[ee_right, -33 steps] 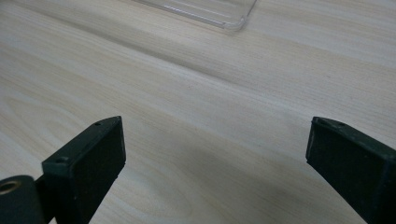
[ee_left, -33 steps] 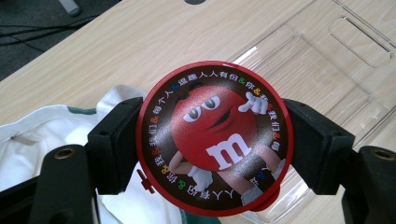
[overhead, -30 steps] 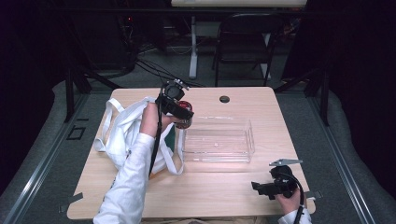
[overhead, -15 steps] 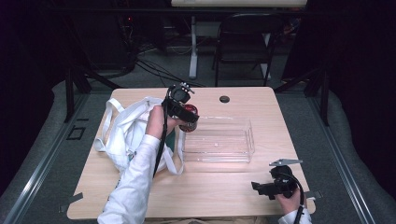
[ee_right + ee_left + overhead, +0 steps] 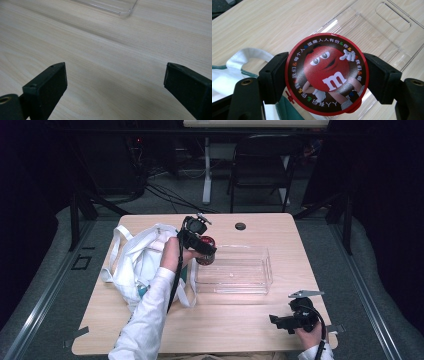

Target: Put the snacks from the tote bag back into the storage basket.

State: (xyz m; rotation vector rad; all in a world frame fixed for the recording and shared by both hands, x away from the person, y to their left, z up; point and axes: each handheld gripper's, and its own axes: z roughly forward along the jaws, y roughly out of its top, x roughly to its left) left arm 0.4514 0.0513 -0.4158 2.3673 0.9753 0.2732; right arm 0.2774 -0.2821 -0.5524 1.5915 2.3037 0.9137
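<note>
Your left gripper (image 5: 325,75): jaws clamped on round red candy tin (image 5: 326,74), one pad each side, lid facing camera. Tin held above left end of clear plastic bin (image 5: 235,270), just beside white cloth bag (image 5: 137,262). Your right gripper (image 5: 115,87): jaws wide, nothing between, low over bare wooden table (image 5: 235,320), well apart from bin.

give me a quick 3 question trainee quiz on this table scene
1. True or false: the left gripper is shut on the red candy tin.
2. What lies below the tin: A) the white tote bag, B) the clear plastic tray, C) bare floor?
3. What do the right gripper jaws hold?

Key
1. True; both jaws press the tin's sides.
2. B, near the tray's left end.
3. Nothing; they stand open over the wooden table.
</note>
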